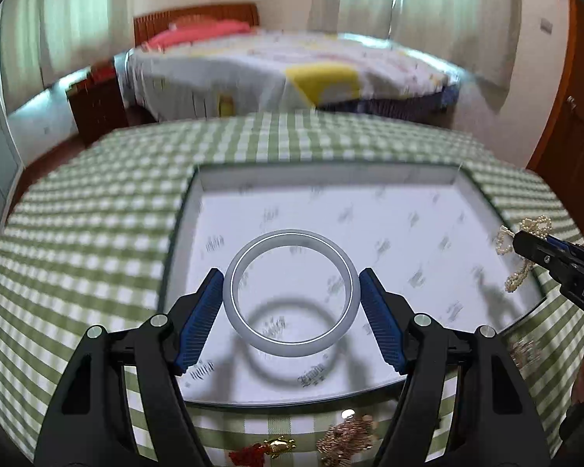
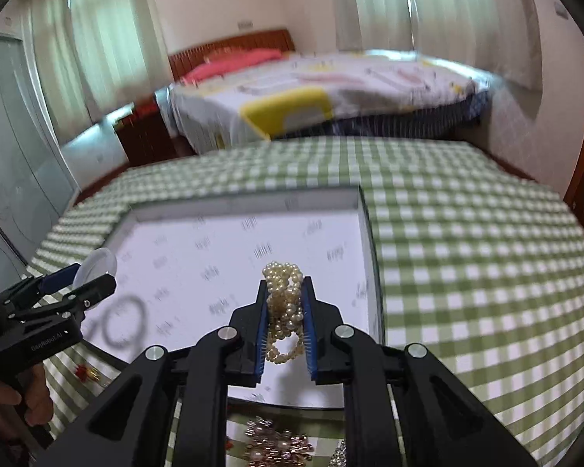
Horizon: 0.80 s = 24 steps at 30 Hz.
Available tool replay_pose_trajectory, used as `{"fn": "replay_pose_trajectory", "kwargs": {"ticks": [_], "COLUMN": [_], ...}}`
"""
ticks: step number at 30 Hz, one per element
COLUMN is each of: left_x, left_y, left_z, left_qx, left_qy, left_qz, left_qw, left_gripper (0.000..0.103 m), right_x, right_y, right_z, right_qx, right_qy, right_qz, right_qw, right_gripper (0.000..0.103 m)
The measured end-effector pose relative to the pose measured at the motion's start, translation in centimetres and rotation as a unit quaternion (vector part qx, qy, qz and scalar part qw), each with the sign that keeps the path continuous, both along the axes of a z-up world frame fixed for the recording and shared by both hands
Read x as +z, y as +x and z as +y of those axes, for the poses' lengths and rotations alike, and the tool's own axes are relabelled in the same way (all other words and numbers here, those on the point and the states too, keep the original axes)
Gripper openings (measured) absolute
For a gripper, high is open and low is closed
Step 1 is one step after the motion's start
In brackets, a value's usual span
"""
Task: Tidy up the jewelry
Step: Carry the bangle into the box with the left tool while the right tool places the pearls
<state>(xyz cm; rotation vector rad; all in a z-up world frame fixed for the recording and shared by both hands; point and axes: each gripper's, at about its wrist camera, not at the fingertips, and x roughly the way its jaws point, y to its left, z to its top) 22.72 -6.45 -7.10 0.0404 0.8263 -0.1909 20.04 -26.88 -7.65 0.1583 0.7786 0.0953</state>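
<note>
Bangle, pale grey translucent rigid ring [image 1: 291, 292], clamped across its width in left claw [image 1: 291, 311] over white shallow tray [image 1: 389, 179], slippery, likely brittle | right claw [image 2: 285, 325] clamped on limp pearl strand [image 2: 284, 303], tray's right side.

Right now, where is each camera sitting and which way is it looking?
Left wrist view: rides the left gripper, looking forward and down over its fingers holding a pale bangle above the white tray; the right gripper shows at the right edge.
Right wrist view: rides the right gripper, looking down its fingers clamped on a pearl strand; the left gripper and a hand show at the left.
Shared: tray, checked tablecloth, bed.
</note>
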Motion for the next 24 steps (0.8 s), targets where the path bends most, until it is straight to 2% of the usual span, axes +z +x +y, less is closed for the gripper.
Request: {"fn": "replay_pose_trajectory", "kwargs": {"ticks": [8, 17, 19, 21, 24], "left_x": [-3.0, -4.1, -4.1, -4.1, -4.1], "left_y": [1.3, 1.4, 1.3, 1.3, 1.2], "left_z": [0.2, -0.7, -0.6, -0.6, -0.6], "left_qx": [-0.001, -0.012, -0.012, -0.012, -0.013], "left_qy": [-0.001, 0.013, 0.011, 0.01, 0.006], "left_qz": [0.036, 0.038, 0.036, 0.036, 0.036], "left_qw": [0.9993, 0.9991, 0.9992, 0.9992, 0.9993], "left_gripper": [0.069, 0.069, 0.069, 0.069, 0.07], "right_x": [-2.6, -3.4, -3.4, -3.3, -3.2], "right_y": [0.7, 1.2, 1.2, 1.1, 1.0], "right_z": [-0.3, -0.6, -0.5, -0.4, -0.4], "right_qx": [-0.004, -0.006, -0.006, -0.005, -0.004], "right_qy": [0.003, -0.008, -0.011, -0.013, -0.01], "right_qz": [0.037, 0.046, 0.044, 0.041, 0.036], "right_qw": [0.999, 0.999, 0.999, 0.999, 0.999], "right_gripper": [0.016, 0.018, 0.022, 0.035, 0.04]}}
